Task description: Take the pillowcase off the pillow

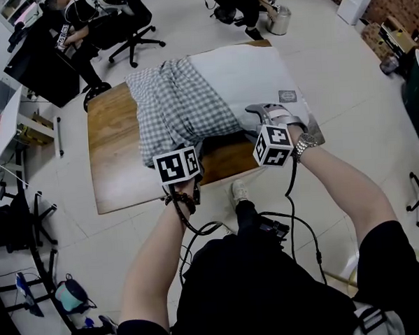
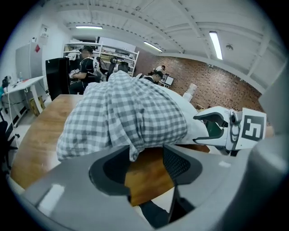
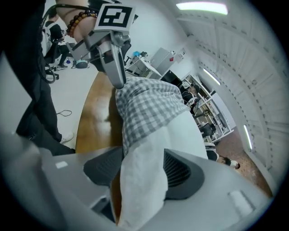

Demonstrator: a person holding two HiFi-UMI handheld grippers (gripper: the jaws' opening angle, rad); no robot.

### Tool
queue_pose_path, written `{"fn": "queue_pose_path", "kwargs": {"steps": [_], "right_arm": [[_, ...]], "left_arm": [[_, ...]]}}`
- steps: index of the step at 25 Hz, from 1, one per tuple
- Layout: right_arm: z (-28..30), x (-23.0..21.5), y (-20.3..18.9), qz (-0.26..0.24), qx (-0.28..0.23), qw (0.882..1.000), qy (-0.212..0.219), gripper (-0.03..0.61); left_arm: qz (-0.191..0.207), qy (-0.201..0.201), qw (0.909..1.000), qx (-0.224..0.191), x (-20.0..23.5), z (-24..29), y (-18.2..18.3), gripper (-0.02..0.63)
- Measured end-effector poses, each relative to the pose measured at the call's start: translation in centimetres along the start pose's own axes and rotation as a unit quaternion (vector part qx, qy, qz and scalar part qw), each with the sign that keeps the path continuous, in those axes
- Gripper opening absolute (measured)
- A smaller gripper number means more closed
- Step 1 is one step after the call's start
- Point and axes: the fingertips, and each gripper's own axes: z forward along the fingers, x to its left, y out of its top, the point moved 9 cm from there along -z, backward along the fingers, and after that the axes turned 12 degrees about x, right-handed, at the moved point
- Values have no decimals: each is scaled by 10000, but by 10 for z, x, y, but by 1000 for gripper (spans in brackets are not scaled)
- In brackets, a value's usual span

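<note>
The checked pillowcase (image 2: 126,113) is bunched just ahead of the left tool (image 2: 146,159), whose jaws are held wide, nothing gripped. The corner of the pillow (image 3: 180,131) is lodged loosely between the parted jaws of the right tool (image 3: 142,169). The limp, light cloth is judged best pinched at its hem.

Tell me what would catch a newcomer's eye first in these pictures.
A grey checked pillowcase is bunched over the left half of a white pillow on a wooden table. Both grippers are at its near edge: the pillow's bare corner sits between the right gripper's jaws, while the left gripper stands open at the pillowcase's hem.
</note>
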Motion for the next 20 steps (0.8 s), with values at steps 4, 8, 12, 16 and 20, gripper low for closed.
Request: {"fn": "queue_pose_path", "kwargs": {"steps": [4,8,12,16,20], "right_arm": [[12,9,-1,-189,99,9992,-332,298],[25,15,-1,-395,178,9969,-649,299],[38,19,-3,-579,282,9945,-821,299],[50,21,-6,-771,511,9912,-944,291],[49,14,-11,-892,630,9855,-1299,121]], "left_arm": [[-393,196,9990,-80,14,17,-11,259],[-693,219,9973,-55,23,38,-19,272],[-882,205,9959,-51,26,59,-20,275],[-924,248,9954,33,29,73,-15,244],[-962,393,9946,69,44,73,-12,30]]}}
